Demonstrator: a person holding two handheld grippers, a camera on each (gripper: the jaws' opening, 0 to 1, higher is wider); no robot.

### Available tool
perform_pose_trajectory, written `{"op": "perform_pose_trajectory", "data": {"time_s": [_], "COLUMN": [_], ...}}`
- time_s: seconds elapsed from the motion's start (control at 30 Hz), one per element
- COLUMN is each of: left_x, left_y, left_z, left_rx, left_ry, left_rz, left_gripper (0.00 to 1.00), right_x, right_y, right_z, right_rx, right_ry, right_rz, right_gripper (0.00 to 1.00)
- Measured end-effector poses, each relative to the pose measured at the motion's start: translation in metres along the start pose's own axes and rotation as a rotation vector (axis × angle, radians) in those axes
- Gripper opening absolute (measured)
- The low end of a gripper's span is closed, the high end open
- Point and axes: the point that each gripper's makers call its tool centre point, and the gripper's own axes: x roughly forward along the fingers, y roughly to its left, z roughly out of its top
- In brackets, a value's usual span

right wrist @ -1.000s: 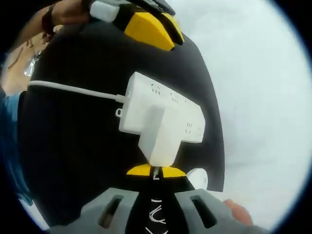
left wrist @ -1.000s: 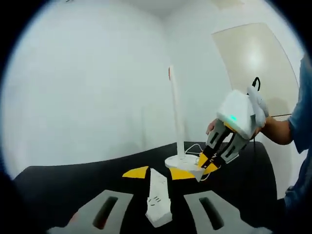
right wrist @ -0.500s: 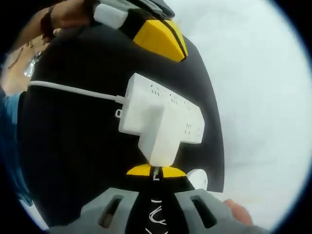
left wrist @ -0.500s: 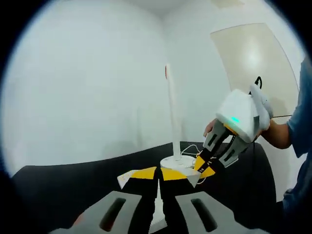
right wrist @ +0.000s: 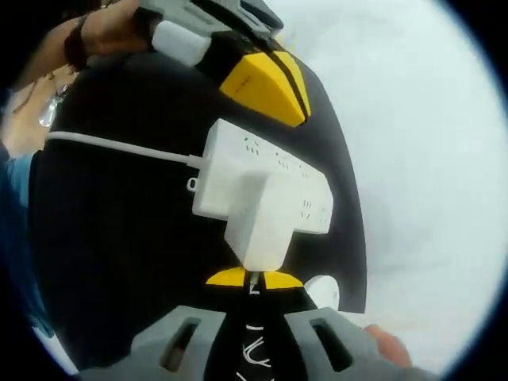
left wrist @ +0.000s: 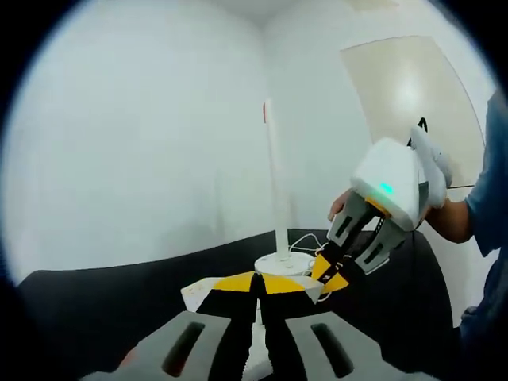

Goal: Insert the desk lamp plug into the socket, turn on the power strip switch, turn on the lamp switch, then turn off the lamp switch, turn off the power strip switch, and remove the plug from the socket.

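The left gripper point(left wrist: 259, 283) is sitting low over a black table point(left wrist: 103, 305), its yellow-tipped jaws pressed together with no gap showing between the tips. Just past those tips the white strip point(left wrist: 193, 292) is lying flat, most of it hidden behind the jaws. Beyond it the lamp point(left wrist: 275, 178) is standing upright on a round base, its thin white stem running straight up, with a small red mark near the top. A white cable point(left wrist: 305, 240) is looping on the table beside the base.

In the left gripper view the right gripper point(left wrist: 336, 268) is reaching in from the right, held by a hand point(left wrist: 343, 205), tilted down toward the table near the lamp base.

In the right gripper view the strip point(right wrist: 270, 186) is lying on the table point(right wrist: 119, 262), its long axis running from upper left to lower right in that view, its cord point(right wrist: 119, 146) leaving the left end. The white plug point(right wrist: 258, 226) is sitting against the strip's near face, its long axis pointing back toward the right gripper point(right wrist: 254, 279), whose jaws are clamped close on the plug's near end. The left gripper point(right wrist: 266, 83) is hanging just above the strip's far edge; I cannot tell whether it is touching.
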Motion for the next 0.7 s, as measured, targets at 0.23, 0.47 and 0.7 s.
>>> {"op": "perform_pose_trajectory", "data": {"time_s": [0.23, 0.47, 0.7], "left_x": [0.007, 0.011, 0.017], "left_y": [-0.003, -0.006, -0.007], "left_z": [-0.003, -0.002, 0.002], "left_rx": [0.000, -0.001, 0.000], "left_ry": [0.003, -0.001, -0.011], "left_rz": [-0.011, -0.011, -0.011], "left_gripper": [0.00, 0.00, 0.00], "right_x": [0.002, 0.002, 0.004], "right_y": [0.001, 0.001, 0.001], "right_z": [-0.001, -0.002, -0.002], "right_rx": [0.010, 0.016, 0.030], "right_ry": [-0.006, -0.010, -0.021], "right_rz": [0.001, -0.001, -0.006], "right_gripper": [0.07, 0.07, 0.07]}}
